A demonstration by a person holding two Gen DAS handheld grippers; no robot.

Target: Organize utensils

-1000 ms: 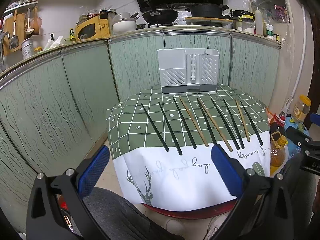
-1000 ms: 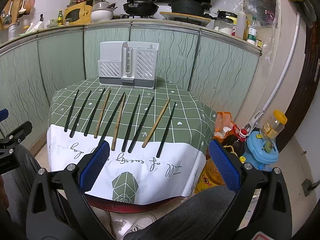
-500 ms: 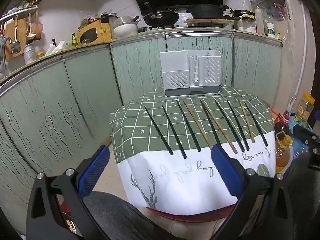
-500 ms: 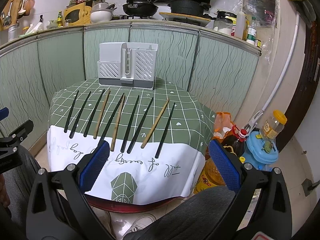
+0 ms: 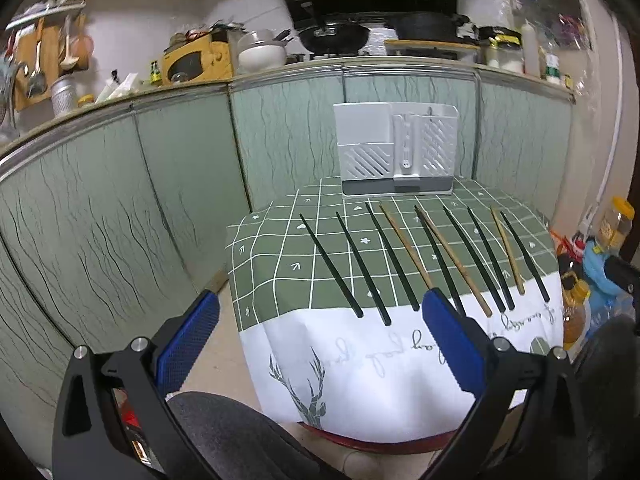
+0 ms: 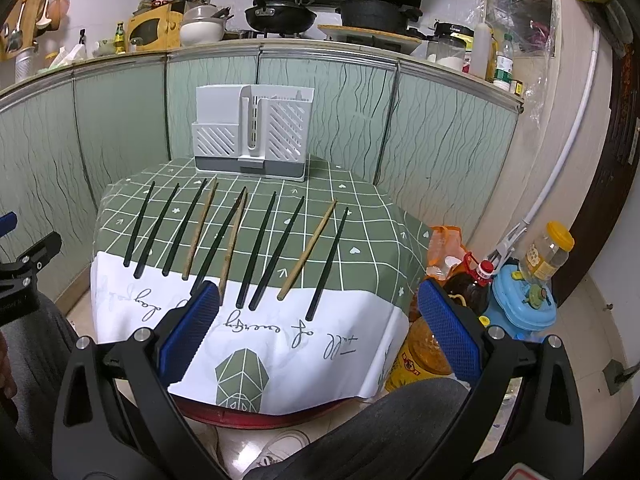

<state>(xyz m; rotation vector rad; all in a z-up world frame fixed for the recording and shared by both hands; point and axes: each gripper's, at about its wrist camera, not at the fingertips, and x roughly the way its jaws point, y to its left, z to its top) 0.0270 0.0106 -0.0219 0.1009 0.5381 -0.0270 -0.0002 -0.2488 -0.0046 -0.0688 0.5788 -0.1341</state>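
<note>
- Your left gripper (image 5: 320,312): blue-padded fingers spread wide apart, nothing between them, held short of the table's near edge.
- Your right gripper (image 6: 318,300): likewise spread wide and empty, also short of the near edge.
- Chopsticks (image 5: 400,258): ten on the tablecloth (image 5: 272,256) in a fanned row, tips toward the far side; seven black, three tan. Two of them (one black, one tan) meet at their far tips near the middle of the row.
- Utensil holder (image 5: 396,148): white slotted caddy on a grey base, upright at the far edge of the table, well apart from both grippers.
- Writing: cursive script on the tablecloth's white overhang, seen upside down and not reliably legible; a deer print (image 5: 308,384) shows from the left wrist only, a faceted green shape (image 6: 240,380) from the right wrist only.
- Right wrist alone: oil bottle (image 6: 470,284), light blue container (image 6: 524,300), a yellow-capped jar (label unreadable), and a white shoe (image 6: 280,446).
- Left wrist alone: wooden rack with hanging ladles (image 5: 38,60), far left.
</note>
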